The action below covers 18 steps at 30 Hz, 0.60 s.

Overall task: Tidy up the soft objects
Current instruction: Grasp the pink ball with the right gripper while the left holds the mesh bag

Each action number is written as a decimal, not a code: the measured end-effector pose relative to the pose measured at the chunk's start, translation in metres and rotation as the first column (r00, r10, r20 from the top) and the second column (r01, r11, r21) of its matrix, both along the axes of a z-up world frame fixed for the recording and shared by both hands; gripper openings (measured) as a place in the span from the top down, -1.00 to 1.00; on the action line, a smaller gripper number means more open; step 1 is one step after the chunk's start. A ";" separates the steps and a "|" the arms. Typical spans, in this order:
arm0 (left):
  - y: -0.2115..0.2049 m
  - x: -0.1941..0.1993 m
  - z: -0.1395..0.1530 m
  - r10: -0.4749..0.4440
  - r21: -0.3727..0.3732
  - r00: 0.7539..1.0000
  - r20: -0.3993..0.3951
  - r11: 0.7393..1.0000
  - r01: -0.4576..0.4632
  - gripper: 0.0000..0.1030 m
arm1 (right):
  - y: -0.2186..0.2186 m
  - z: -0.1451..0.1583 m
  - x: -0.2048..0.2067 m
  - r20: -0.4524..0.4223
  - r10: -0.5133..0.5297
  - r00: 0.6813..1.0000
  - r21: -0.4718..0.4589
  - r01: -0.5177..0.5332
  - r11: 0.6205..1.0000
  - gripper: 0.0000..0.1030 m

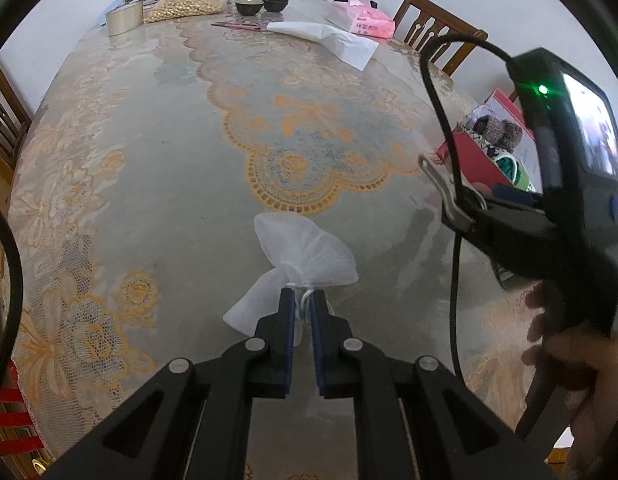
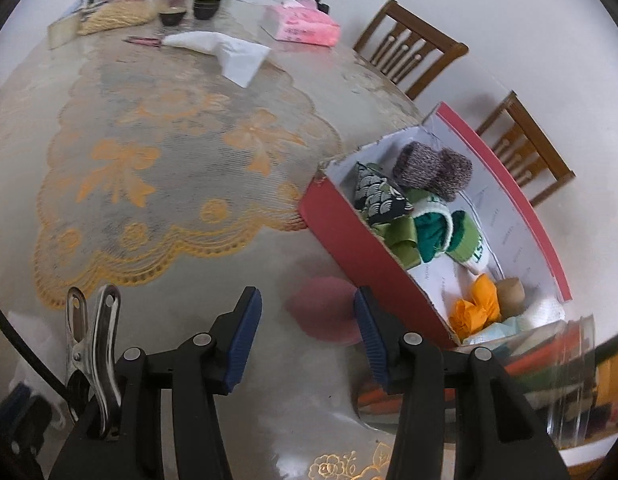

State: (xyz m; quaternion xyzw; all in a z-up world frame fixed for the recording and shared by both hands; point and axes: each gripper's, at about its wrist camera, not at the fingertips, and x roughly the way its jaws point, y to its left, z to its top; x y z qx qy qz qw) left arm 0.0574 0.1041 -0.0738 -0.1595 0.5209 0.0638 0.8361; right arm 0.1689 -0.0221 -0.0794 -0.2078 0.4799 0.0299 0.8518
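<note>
Netting like the one white mesh pouch point(image 1: 305, 248) lying on the table point(image 1: 157, 168) is feeling light and floppy, so you are pinching its tied neck in your left gripper point(image 1: 302, 300), while your right gripper point(image 2: 307, 322) is gaping empty beside the one red box point(image 2: 373, 256).

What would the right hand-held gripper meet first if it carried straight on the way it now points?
Probably the round pink pad lying on the table, which sits between the open fingers of the right hand-held gripper. The red box lies just right of that line. Blur leaves depth uncertain.
</note>
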 end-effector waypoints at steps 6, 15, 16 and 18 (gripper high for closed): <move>0.000 0.002 0.000 -0.001 -0.002 1.000 0.001 1.000 0.001 0.84 | 0.004 -0.005 0.008 -0.029 0.005 1.000 -0.055 -0.006 0.998 0.04; 0.000 0.001 0.002 0.003 -0.006 1.000 0.008 1.000 -0.003 0.84 | -0.001 -0.004 0.010 -0.011 0.016 1.000 -0.088 -0.016 0.996 0.44; 0.000 0.001 0.002 0.002 -0.005 1.000 0.009 1.000 -0.002 0.84 | 0.000 -0.003 0.007 -0.005 0.027 1.000 -0.088 -0.027 0.996 0.44; -0.001 0.000 0.004 -0.001 0.000 1.000 0.013 1.000 0.001 0.84 | 0.002 -0.002 0.002 0.002 0.051 0.999 -0.086 -0.050 0.995 0.45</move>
